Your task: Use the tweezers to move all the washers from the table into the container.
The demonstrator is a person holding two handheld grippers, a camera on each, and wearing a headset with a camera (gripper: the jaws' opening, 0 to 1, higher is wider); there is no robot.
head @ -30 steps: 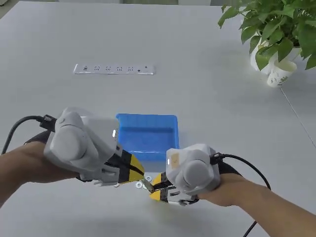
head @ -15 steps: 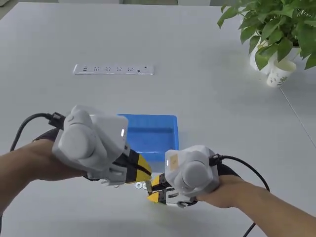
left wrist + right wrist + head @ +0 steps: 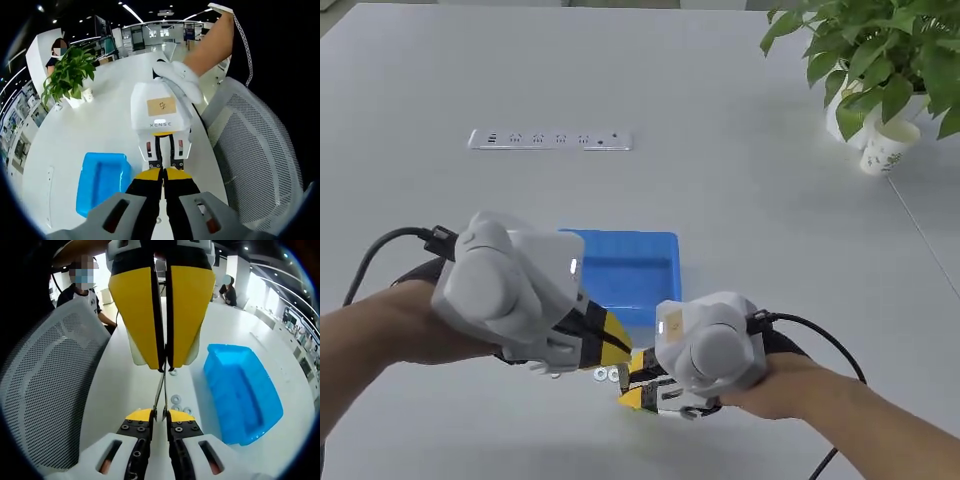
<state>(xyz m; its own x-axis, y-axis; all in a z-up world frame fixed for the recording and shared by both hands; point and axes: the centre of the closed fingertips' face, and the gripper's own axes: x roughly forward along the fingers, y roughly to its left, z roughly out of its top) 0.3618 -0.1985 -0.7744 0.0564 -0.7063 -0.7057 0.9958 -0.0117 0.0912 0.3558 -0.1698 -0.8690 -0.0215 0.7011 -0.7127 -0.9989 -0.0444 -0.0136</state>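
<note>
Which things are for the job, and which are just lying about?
For the job: tweezers, washers, container, left claw, right claw.
Just lying about: power strip, plant, chair.

Potted plant (image 3: 880,45), leafy, upright in white pot (image 3: 847,118). Patterned paper cup (image 3: 886,152) just beside the pot, on plant's near side. White power strip (image 3: 550,140) lies flat, well apart from plant, to its left in head view. Thin cable (image 3: 920,232) runs from near plant's cup twd viewer. Grey mesh chair (image 3: 252,150) well apart from plant, opp. side in left gripper view.
</note>
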